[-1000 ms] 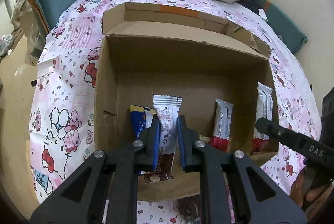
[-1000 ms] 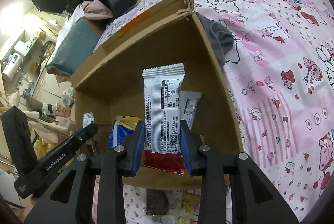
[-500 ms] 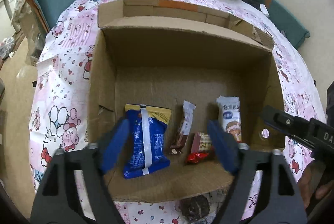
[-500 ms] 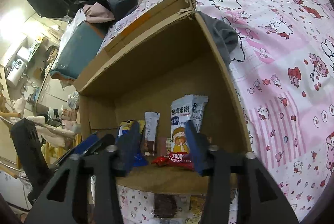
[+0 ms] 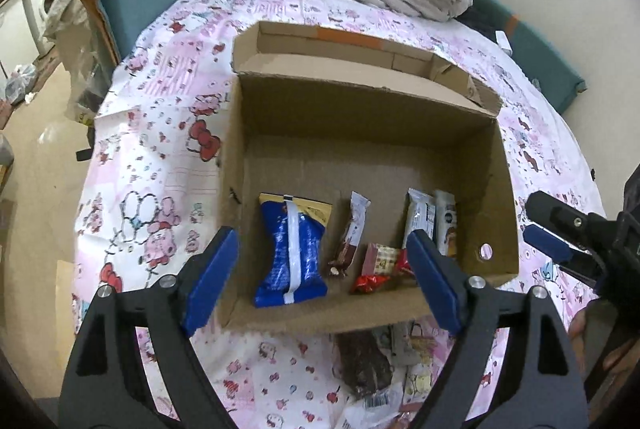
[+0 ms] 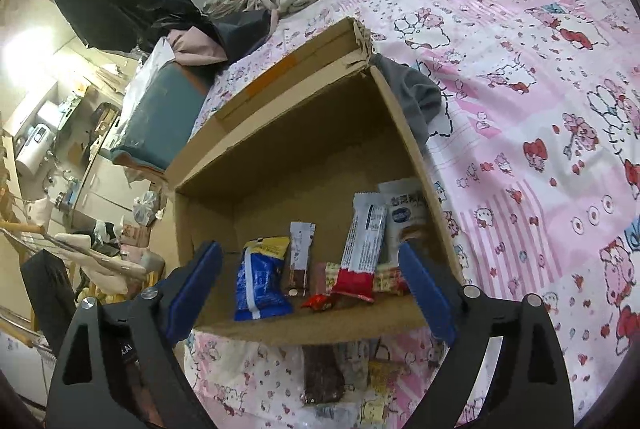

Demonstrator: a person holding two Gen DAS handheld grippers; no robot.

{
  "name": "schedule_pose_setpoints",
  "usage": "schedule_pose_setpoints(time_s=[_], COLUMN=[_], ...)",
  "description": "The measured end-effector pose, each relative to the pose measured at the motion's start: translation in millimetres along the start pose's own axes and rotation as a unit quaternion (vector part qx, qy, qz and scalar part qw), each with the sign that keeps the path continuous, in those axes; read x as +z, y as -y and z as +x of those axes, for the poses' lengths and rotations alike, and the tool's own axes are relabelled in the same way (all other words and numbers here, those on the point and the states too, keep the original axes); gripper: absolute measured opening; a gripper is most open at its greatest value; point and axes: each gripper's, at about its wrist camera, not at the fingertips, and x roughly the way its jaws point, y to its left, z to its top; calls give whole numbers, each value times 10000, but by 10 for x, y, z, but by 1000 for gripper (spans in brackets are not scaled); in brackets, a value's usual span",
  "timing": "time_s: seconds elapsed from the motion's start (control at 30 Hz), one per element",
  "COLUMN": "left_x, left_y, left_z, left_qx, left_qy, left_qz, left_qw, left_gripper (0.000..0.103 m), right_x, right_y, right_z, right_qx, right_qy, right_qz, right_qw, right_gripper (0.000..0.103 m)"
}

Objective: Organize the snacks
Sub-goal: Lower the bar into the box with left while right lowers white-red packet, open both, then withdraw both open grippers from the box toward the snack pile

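- Snack packets [image 5: 290, 249]: lined up along the near wall inside the cardboard box [image 5: 360, 109].
- My left gripper [image 5: 326, 285] and right gripper [image 6: 310, 295]: spread wide, empty.
- Step: between placements; next, fetch the loose packets [image 5: 364, 361] lying outside on the bedsheet [image 5: 160, 133].

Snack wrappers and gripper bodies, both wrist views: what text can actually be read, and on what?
White snack packet: large Chinese characters and a blue oval logo, too blurred to read.
Red-ended wrapper: fine print, too small.
Blue snack bag: no legible text.
Left gripper: partial white letters, possibly "AI", uncertain.
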Motion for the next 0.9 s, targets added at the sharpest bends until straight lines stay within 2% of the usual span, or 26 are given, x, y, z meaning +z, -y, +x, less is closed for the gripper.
schedule_pose_setpoints(time_s=[0.27,0.47,0.53,0.67,0.73,0.8,0.9], left_x=[-155,-365,-433,-547,-594,-636,-689], left_y=[-140,-163,-196,-245,-235,-236,-297], left_z=[-343,-509,-534,-572,-580,-600,-593], left_qx=[-116,-217,-288,-345,-276,-35,106], left_qy=[79,-13,-80,-166,-178,-103,-131], left_qz=[-135,-68,-149,-375,-303,-204,-321], left_qw=[9998,9997,9994,9986,9990,9997,9993], left_gripper=[84,89,98,99,99,99,99], right_x=[-212,-473,-541,-737,-800,-858,-887], right_y=[-39,-39,-56,13,66,132,160], right_z=[-305,-466,-513,-585,-568,-516,-449], right_qx=[54,148,76,-26,-87,-143,-228], right_qy=[-8,-197,-171,-188,-238,-333,-421], right_qz=[1,129,26,38,95,214,272], right_qw=[10000,9996,9998,9998,9996,9991,9985], right_gripper=[92,92,92,92,92,92,92])
